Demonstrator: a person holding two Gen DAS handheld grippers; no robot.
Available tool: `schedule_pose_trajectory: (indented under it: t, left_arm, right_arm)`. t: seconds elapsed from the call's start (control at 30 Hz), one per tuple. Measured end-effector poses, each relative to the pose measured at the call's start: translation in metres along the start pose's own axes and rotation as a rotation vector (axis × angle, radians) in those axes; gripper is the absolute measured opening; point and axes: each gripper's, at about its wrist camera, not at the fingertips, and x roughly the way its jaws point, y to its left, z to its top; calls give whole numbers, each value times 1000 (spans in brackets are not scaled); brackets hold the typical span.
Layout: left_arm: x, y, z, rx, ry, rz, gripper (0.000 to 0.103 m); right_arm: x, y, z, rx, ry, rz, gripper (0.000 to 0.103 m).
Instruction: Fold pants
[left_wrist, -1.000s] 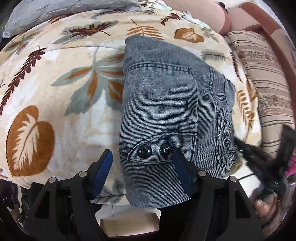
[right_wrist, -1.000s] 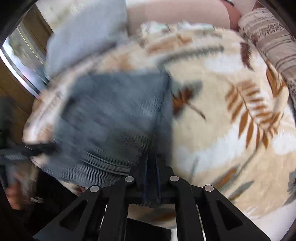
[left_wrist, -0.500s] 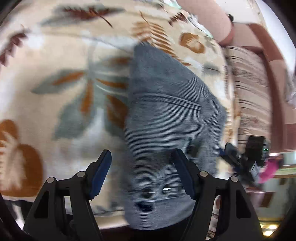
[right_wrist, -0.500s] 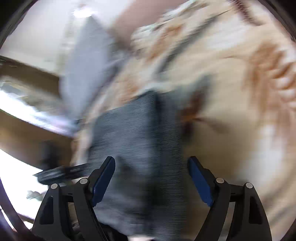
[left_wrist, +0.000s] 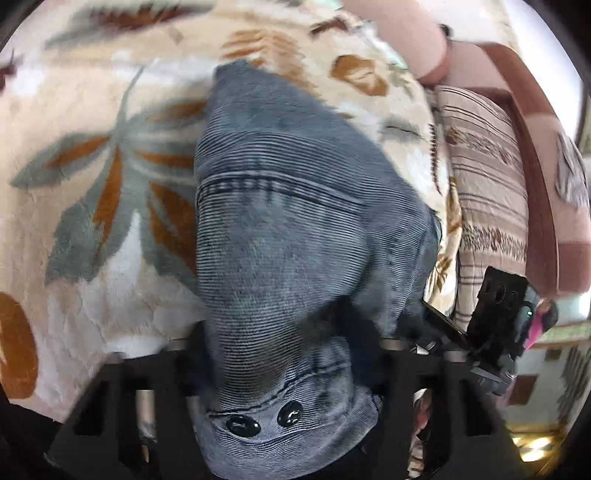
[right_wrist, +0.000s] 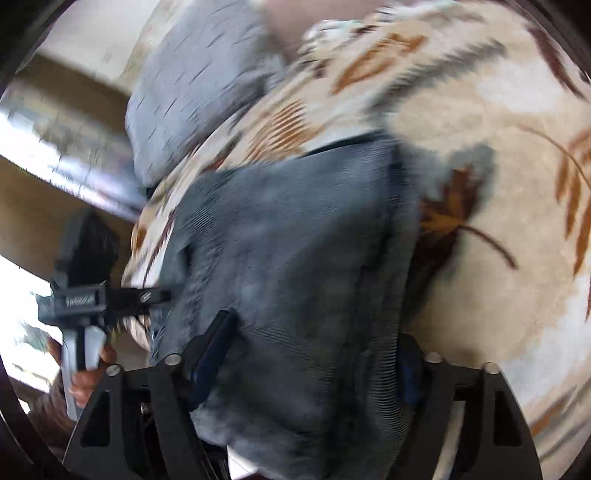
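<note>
Denim pants (left_wrist: 295, 229) now bunched between claws

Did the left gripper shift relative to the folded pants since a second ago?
Yes. The left gripper has advanced over the grey pants: their two black buttons, formerly between its fingertips, now lie nearer the camera, and its closing jaws straddle the fabric.

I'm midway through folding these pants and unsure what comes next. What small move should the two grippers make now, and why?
Probably finish closing both on the near edge. The left gripper and right gripper have just been closing with the pants between their jaws, the fabric bunching at the left one. A firm pinch should come before any lift.
</note>
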Motion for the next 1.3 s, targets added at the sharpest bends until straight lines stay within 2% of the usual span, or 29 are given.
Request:
schedule_pose_trajectory:
  t: [0.03, 0.07, 0.1, 0.17, 0.23, 0.33, 0.4, 0.57, 0.6, 0.63, 0.67, 0.7, 0.73, 0.77, 0.8, 0.87, 0.9, 0.93, 0.97, 1.03, 1.13, 1.2, 1.3]
  left_arm:
    - [-3, -3, -1, 22, -16, 11, 35]
    - [-2, -3, -1, 29, -19, 25, 33]
    - [-1, 0, 0, 19, -17, 30, 30]
    - [-5, 4, 1, -9, -17, 12, 27]
    - [-14, 2, 3, 14, -31, 13, 26]
    - [-40, 0, 12, 60, -109, 77, 26]
    - [-57, 8, 21, 47, -147, 78, 26]
    - [-99, 31, 58, 19, -254, 110, 28]
    - [-104, 39, 68, 4, -274, 128, 33]
    - [-104, 44, 75, -4, -287, 157, 47]
    - [-100, 52, 84, -6, -301, 235, 54]
    - [-93, 56, 93, -6, -311, 331, 60]
    - [-84, 65, 99, -11, -300, 438, 60]
    - [-78, 73, 101, -16, -271, 479, 60]
    - [-74, 80, 101, -21, -241, 479, 60]
    - [-74, 88, 93, -30, -249, 443, 60]
    - [-76, 88, 88, -26, -268, 454, 60]
    - [-77, 86, 82, -11, -293, 480, 60]
    - [-79, 85, 74, -1, -316, 506, 61]
    - [-79, 79, 60, 3, -365, 544, 69]
    - [-89, 73, 30, 13, -460, 590, 72]
    - [-90, 70, 13, 28, -492, 617, 72]
    - [-92, 67, -10, 41, -500, 631, 73]
  right_arm:
    - [2, 11, -4, -63, 17, -46, 65]
    - [6, 18, -6, -116, 34, -105, 64]
    - [10, 20, -5, -129, 49, -128, 64]
    - [5, 25, 2, -70, 48, -89, 62]
    - [-2, 43, 11, -83, 23, -31, 62]
    - [9, 62, 30, -99, 48, -17, 62]
    - [18, 72, 43, -102, 48, -4, 62]
    - [20, 116, 87, -155, -56, 41, 62]
    - [26, 122, 98, -153, -70, 37, 63]
    - [33, 124, 107, -148, -87, 18, 69]
    - [46, 125, 116, -162, -87, -29, 75]
    - [59, 124, 121, -180, -79, -91, 76]
    - [77, 121, 126, -198, -53, -197, 76]
    - [93, 116, 128, -210, -14, -296, 76]
    - [101, 109, 126, -208, 10, -345, 76]
    - [98, 106, 120, -209, -7, -335, 76]
    - [92, 109, 117, -218, -26, -336, 76]
    - [87, 111, 113, -223, -37, -349, 80]
    - [83, 116, 110, -226, -47, -368, 89]
    - [70, 125, 101, -207, -54, -406, 90]
    - [59, 136, 81, -183, -16, -407, 90]
    - [49, 144, 66, -209, -47, -402, 90]
    - [36, 164, 40, -299, -99, -504, 90]
